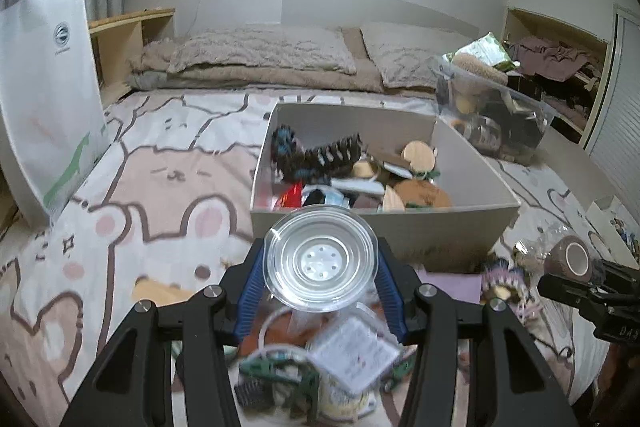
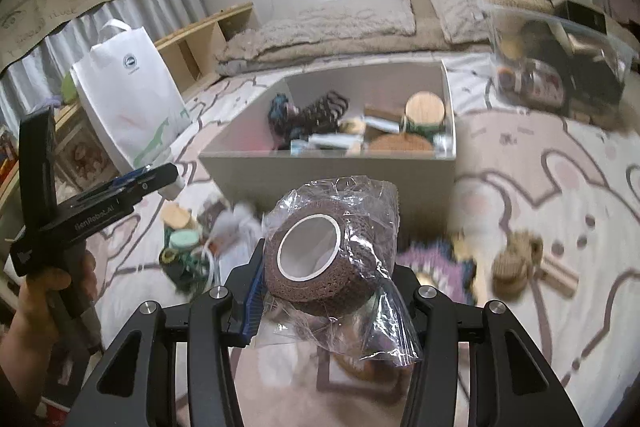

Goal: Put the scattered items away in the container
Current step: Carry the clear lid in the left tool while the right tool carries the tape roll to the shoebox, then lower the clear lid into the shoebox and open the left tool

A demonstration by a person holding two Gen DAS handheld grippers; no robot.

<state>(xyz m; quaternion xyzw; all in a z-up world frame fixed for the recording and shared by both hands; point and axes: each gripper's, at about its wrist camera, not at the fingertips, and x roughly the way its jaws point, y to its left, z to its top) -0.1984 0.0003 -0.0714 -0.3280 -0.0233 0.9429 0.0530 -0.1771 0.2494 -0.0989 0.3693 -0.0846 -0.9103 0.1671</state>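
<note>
My left gripper (image 1: 321,269) is shut on a round clear plastic tub (image 1: 320,255) with a white centre, held above the bed just short of the box. The open grey box (image 1: 384,217) holds several items: combs, wooden lids, tubes. In the right wrist view my right gripper (image 2: 328,269) is shut on a brown bandage roll (image 2: 316,259) in a clear wrapper, held before the same box (image 2: 320,167). Loose items lie below: a packet pile (image 1: 344,359), small jars (image 2: 180,227), a purple crocheted piece (image 2: 432,259), a jute figure (image 2: 516,263). A hand (image 2: 36,311) holds the left gripper (image 2: 160,179).
A white shopping bag (image 1: 48,99) stands on the bed at the left. A clear plastic bin (image 1: 492,123) full of things sits right of the box. Pillows (image 1: 260,55) lie along the headboard. The bed has a cartoon-bear sheet (image 1: 140,207).
</note>
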